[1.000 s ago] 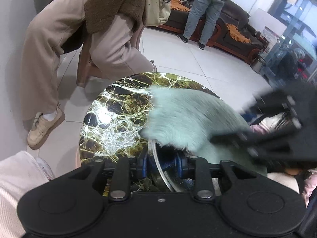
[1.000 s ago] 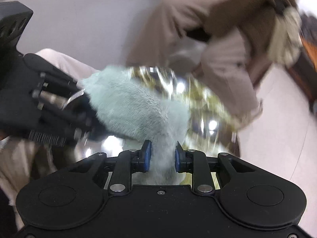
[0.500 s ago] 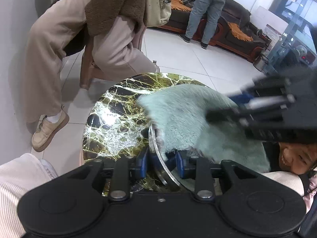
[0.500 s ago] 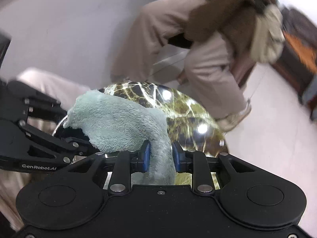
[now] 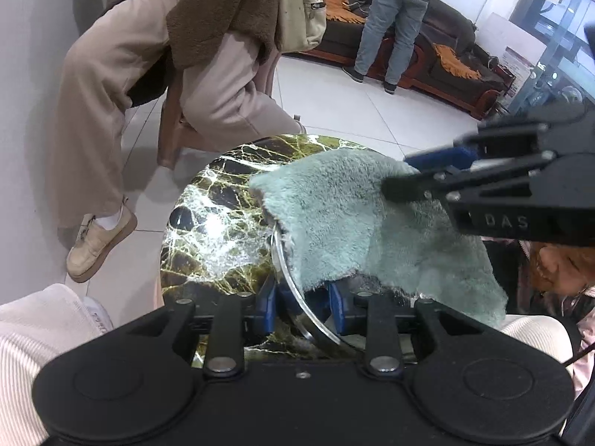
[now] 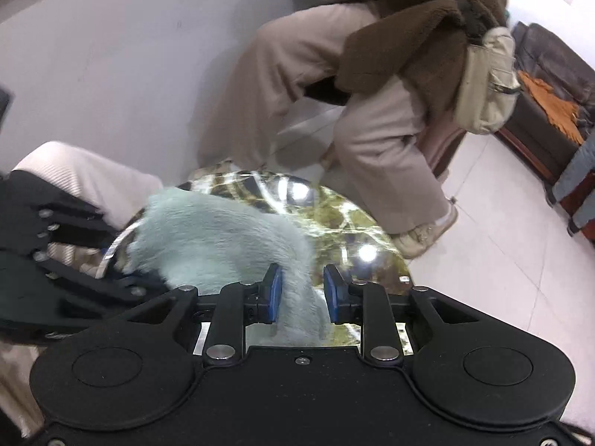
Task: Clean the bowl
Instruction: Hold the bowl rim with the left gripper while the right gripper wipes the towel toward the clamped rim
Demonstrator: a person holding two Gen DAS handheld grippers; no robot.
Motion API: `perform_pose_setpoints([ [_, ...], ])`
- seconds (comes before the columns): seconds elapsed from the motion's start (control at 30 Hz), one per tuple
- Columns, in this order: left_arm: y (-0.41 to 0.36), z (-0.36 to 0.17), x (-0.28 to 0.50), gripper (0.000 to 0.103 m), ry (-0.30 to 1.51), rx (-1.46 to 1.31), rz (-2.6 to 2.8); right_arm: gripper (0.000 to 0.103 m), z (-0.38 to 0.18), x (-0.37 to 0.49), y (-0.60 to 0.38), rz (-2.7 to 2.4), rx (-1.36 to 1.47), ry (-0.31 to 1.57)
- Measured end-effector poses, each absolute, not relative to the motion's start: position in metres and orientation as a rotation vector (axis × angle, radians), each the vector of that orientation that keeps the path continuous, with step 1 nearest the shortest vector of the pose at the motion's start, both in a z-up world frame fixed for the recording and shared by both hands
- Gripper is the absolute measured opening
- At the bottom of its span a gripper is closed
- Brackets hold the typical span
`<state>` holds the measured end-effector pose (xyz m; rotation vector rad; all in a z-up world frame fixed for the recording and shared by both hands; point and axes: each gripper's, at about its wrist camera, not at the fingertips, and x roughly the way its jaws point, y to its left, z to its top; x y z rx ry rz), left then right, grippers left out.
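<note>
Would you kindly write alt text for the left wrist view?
The left claw grips a metal bowl's rim over a round marble table, while the right claw presses a pale green cloth into the bowl.

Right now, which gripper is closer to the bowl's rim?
Left. The left gripper has the bowl rim between its fingers; the right gripper grips the green cloth draped over it.

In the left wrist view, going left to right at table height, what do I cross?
Tan shoe → marble table → bowl rim → green cloth → right tongs.
</note>
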<state>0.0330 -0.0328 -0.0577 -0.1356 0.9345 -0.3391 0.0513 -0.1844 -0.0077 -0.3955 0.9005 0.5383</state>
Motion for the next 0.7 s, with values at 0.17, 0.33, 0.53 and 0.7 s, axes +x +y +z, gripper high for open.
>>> perform_pose_setpoints([
  [0.17,-0.034,-0.059,0.033,0.027,0.92,-0.156,-0.332,0.023,-0.016,0.025,-0.218,0.471,-0.186,0.943],
  [0.33,-0.036,-0.051,0.035,0.023,0.9,-0.153,-0.311,0.025,-0.021,0.002,-0.224,0.424,-0.05,0.924],
  [0.53,-0.036,-0.038,0.049,0.02,0.849,-0.15,-0.302,0.025,-0.022,0.005,-0.231,0.43,-0.023,0.907],
  [0.7,-0.041,-0.04,0.039,0.015,0.895,-0.098,-0.343,0.025,-0.024,0.015,-0.225,0.444,-0.139,0.894],
])
